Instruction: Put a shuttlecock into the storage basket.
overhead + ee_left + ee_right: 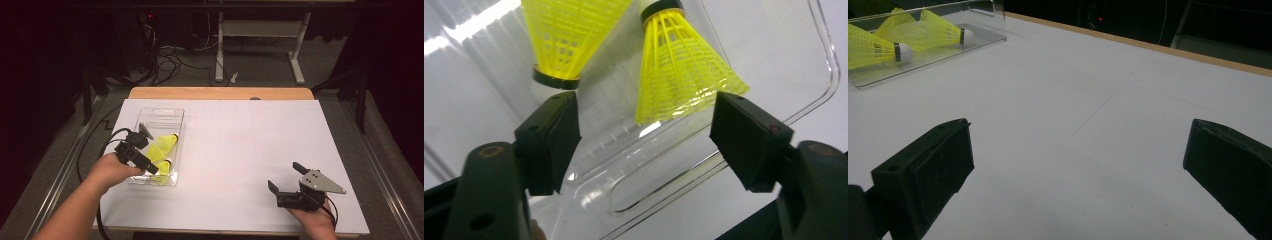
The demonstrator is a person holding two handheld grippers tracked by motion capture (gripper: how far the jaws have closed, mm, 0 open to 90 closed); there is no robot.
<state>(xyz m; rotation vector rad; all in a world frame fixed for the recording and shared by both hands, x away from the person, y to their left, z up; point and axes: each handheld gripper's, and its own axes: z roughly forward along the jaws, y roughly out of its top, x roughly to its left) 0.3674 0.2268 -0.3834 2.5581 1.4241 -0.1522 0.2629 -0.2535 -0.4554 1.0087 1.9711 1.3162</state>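
Two yellow shuttlecocks (676,70) lie inside the clear tray (176,125) at the table's left; the left gripper (644,145) hovers above them, jaws apart and empty, apparently just after placing. Next move: withdrawing upward; the right gripper (285,176) rests wide apart

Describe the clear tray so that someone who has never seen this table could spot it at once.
On the white-covered table, look to its left side, beside the left gripper. There lies the clear plastic tray, a long rectangle with rounded corners. It is the one see-through thing on the table, and yellow shuttlecocks lie inside.
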